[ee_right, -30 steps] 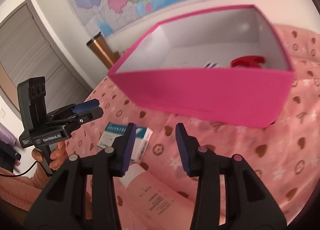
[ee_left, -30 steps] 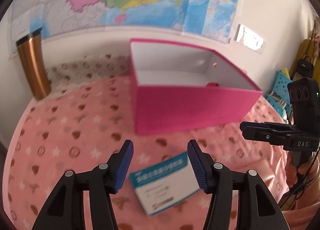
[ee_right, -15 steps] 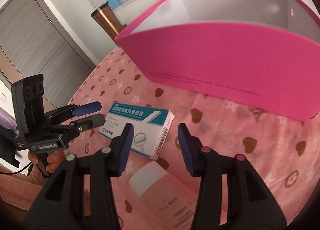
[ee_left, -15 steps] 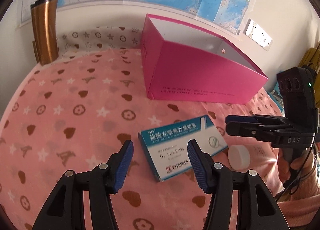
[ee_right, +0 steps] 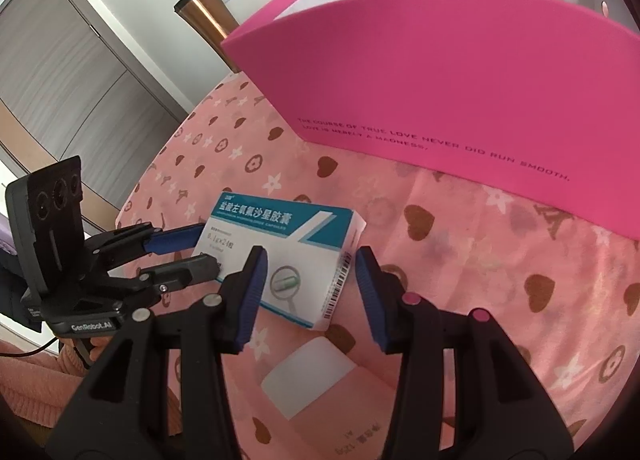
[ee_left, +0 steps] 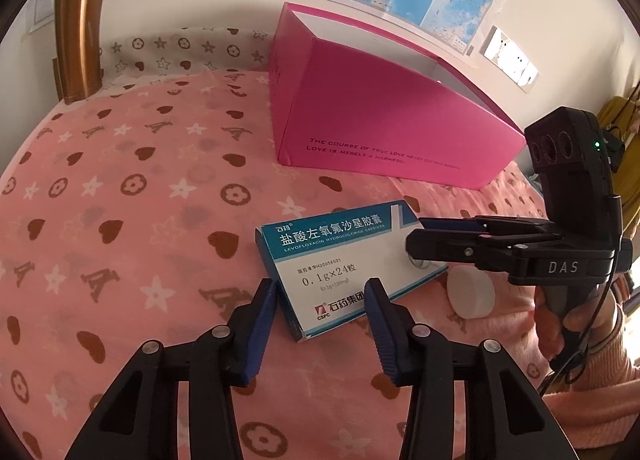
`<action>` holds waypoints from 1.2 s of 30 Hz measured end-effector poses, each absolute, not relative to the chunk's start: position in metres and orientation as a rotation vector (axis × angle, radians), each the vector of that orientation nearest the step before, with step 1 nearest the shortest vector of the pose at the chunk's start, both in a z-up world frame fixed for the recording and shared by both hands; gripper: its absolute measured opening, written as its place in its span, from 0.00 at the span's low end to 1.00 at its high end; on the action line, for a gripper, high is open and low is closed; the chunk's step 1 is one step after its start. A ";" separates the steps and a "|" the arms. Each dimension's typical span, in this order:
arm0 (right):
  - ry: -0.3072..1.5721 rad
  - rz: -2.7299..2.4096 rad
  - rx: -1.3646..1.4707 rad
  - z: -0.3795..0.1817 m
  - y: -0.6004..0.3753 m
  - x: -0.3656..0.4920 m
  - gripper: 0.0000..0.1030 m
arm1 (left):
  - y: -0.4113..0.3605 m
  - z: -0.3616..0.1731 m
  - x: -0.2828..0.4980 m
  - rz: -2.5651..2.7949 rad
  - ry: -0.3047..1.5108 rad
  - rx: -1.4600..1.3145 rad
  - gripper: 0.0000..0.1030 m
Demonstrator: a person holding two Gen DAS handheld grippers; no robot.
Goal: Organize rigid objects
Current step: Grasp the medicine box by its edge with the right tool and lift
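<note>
Both tongs gaping, left gripper (ee_left: 320,300) and right gripper (ee_right: 306,276) flanking medicine box (ee_left: 344,264) at frame centre, seemingly pre-grasp.

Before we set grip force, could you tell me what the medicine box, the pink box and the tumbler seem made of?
Medicine box: thin printed card, slightly glossy, with folded edges. Pink box: stiffer matte board, white inside, likely paperboard. Tumbler: probably metal, coppery sheen with streaked reflections.

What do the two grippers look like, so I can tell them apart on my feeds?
Both are black plastic with ribbed blue finger pads. The left gripper has silver pivot screws and a GenRobot.AI marking on its body; the right gripper has magenta screws and reads DAS. Each carries a black three-lens camera block and a black cable. The sleeves are pink knit.
</note>
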State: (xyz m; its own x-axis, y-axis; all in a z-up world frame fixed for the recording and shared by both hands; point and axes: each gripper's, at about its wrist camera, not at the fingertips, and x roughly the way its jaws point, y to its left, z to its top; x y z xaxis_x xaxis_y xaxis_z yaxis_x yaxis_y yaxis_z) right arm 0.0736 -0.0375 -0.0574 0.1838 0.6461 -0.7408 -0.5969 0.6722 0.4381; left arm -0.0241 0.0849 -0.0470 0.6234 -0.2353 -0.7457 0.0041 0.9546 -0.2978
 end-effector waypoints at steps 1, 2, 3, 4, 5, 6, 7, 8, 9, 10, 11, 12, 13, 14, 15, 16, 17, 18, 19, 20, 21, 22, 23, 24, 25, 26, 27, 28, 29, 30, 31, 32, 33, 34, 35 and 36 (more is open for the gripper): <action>1.076 0.879 0.053 -0.058 -0.036 0.074 0.46 | 0.085 -0.047 -0.024 -0.140 0.890 -0.280 0.44; 1.076 0.879 0.050 -0.059 -0.034 0.074 0.46 | 0.084 -0.046 -0.024 -0.140 0.891 -0.279 0.44; 1.073 0.874 0.046 -0.059 -0.033 0.074 0.46 | 0.085 -0.046 -0.024 -0.141 0.892 -0.279 0.44; 1.072 0.874 0.047 -0.059 -0.033 0.073 0.46 | 0.085 -0.046 -0.024 -0.143 0.893 -0.278 0.44; 1.072 0.874 0.046 -0.059 -0.033 0.073 0.46 | 0.084 -0.046 -0.024 -0.145 0.894 -0.279 0.44; 1.071 0.871 0.046 -0.059 -0.033 0.073 0.46 | 0.084 -0.046 -0.024 -0.146 0.895 -0.281 0.43; 1.070 0.869 0.043 -0.059 -0.033 0.072 0.46 | 0.083 -0.046 -0.023 -0.147 0.895 -0.281 0.43; 1.066 0.867 0.038 -0.058 -0.033 0.072 0.46 | 0.082 -0.045 -0.023 -0.150 0.895 -0.282 0.43; 1.052 0.860 0.034 -0.057 -0.033 0.071 0.46 | 0.081 -0.044 -0.023 -0.150 0.893 -0.280 0.43; 1.047 0.857 0.035 -0.056 -0.033 0.071 0.46 | 0.080 -0.044 -0.023 -0.149 0.889 -0.278 0.43; 1.043 0.854 0.037 -0.054 -0.034 0.071 0.46 | 0.079 -0.042 -0.022 -0.154 0.886 -0.279 0.43; 1.033 0.849 0.036 -0.052 -0.035 0.071 0.46 | 0.078 -0.041 -0.021 -0.156 0.884 -0.280 0.43; 1.028 0.847 0.037 -0.051 -0.036 0.070 0.46 | 0.077 -0.039 -0.021 -0.158 0.878 -0.280 0.43; 1.020 0.846 0.038 -0.048 -0.037 0.070 0.46 | 0.076 -0.037 -0.020 -0.159 0.871 -0.276 0.43; 1.014 0.844 0.038 -0.046 -0.038 0.070 0.46 | 0.075 -0.035 -0.020 -0.161 0.866 -0.272 0.43; 1.006 0.842 0.037 -0.043 -0.039 0.070 0.46 | 0.074 -0.033 -0.019 -0.163 0.862 -0.267 0.43; 0.999 0.840 0.035 -0.041 -0.040 0.069 0.45 | 0.073 -0.032 -0.018 -0.165 0.858 -0.263 0.43; 0.988 0.837 0.034 -0.038 -0.042 0.069 0.45 | 0.072 -0.030 -0.017 -0.168 0.854 -0.259 0.43; 0.983 0.836 0.033 -0.036 -0.042 0.068 0.45 | 0.071 -0.029 -0.016 -0.170 0.852 -0.259 0.43; 0.974 0.833 0.032 -0.034 -0.044 0.068 0.45 | 0.071 -0.027 -0.015 -0.172 0.850 -0.260 0.43; 0.968 0.830 0.032 -0.032 -0.046 0.068 0.45 | 0.070 -0.026 -0.014 -0.172 0.847 -0.258 0.43; 0.965 0.829 0.034 -0.031 -0.047 0.068 0.45 | 0.069 -0.025 -0.013 -0.171 0.843 -0.254 0.43; 0.963 0.828 0.037 -0.030 -0.048 0.068 0.45 | 0.068 -0.024 -0.012 -0.173 0.840 -0.252 0.43; 0.957 0.824 0.038 -0.028 -0.051 0.068 0.45 | 0.067 -0.023 -0.011 -0.176 0.837 -0.251 0.43; 0.954 0.822 0.039 -0.027 -0.052 0.068 0.45 | 0.066 -0.021 -0.010 -0.178 0.833 -0.247 0.43; 0.951 0.821 0.042 -0.026 -0.054 0.067 0.45 | 0.065 -0.020 -0.010 -0.179 0.829 -0.243 0.43; 0.946 0.820 0.047 -0.024 -0.056 0.067 0.45 | 0.064 -0.019 -0.010 -0.180 0.827 -0.241 0.43; 0.943 0.819 0.048 -0.023 -0.058 0.066 0.45 | 0.063 -0.017 -0.009 -0.180 0.824 -0.238 0.43; 0.940 0.818 0.050 -0.022 -0.059 0.066 0.45 | 0.062 -0.016 -0.009 -0.180 0.822 -0.234 0.43; 0.937 0.816 0.051 -0.021 -0.060 0.065 0.45 | 0.061 -0.016 -0.008 -0.182 0.820 -0.232 0.43; 0.933 0.814 0.050 -0.020 -0.061 0.065 0.45 | 0.060 -0.015 -0.007 -0.184 0.819 -0.229 0.43; 0.930 0.809 0.049 -0.019 -0.062 0.064 0.45 | 0.058 -0.014 -0.007 -0.183 0.817 -0.226 0.43; 0.927 0.807 0.052 -0.018 -0.063 0.064 0.45 | 0.058 -0.013 -0.006 -0.183 0.815 -0.224 0.43; 0.925 0.806 0.053 -0.018 -0.064 0.064 0.45 | 0.057 -0.012 -0.006 -0.186 0.813 -0.223 0.43; 0.921 0.803 0.052 -0.017 -0.065 0.064 0.45 | 0.056 -0.011 -0.005 -0.188 0.811 -0.222 0.43; 0.919 0.801 0.053 -0.016 -0.065 0.063 0.45 | 0.056 -0.010 -0.005 -0.190 0.808 -0.221 0.43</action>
